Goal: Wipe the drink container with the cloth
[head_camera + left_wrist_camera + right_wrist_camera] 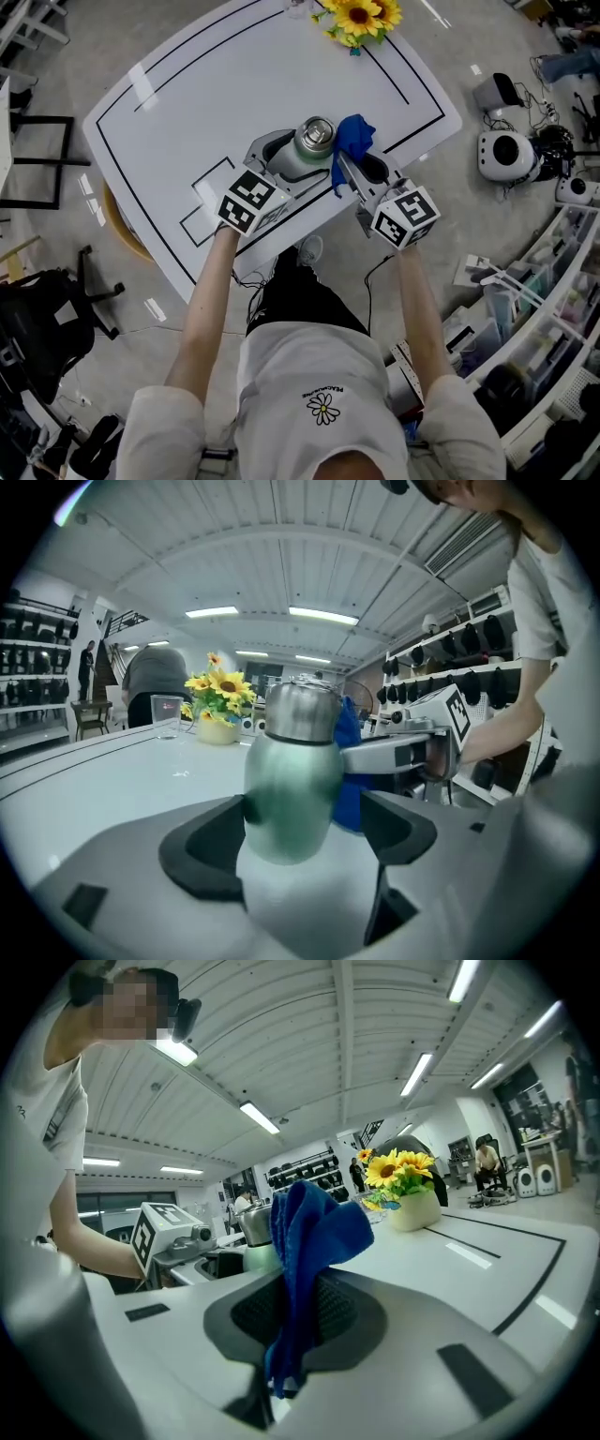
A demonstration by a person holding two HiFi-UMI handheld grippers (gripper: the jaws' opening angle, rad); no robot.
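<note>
A pale green drink bottle point(302, 157) with a steel cap point(301, 711) is held above the white table point(206, 103). My left gripper point(281, 155) is shut on the bottle point(291, 789), its dark pads against both sides. My right gripper point(358, 169) is shut on a blue cloth point(351, 142). The cloth point(305, 1260) sticks up from between the jaws and touches the bottle's right side point(347, 761). The bottle point(255, 1232) shows just behind the cloth in the right gripper view.
A pot of sunflowers point(360, 19) stands at the table's far edge, with a clear glass point(166, 714) near it. Black lines mark the tabletop. On the floor to the right are white devices point(506, 155) and shelving point(544, 309). A black chair point(47, 319) is at the left.
</note>
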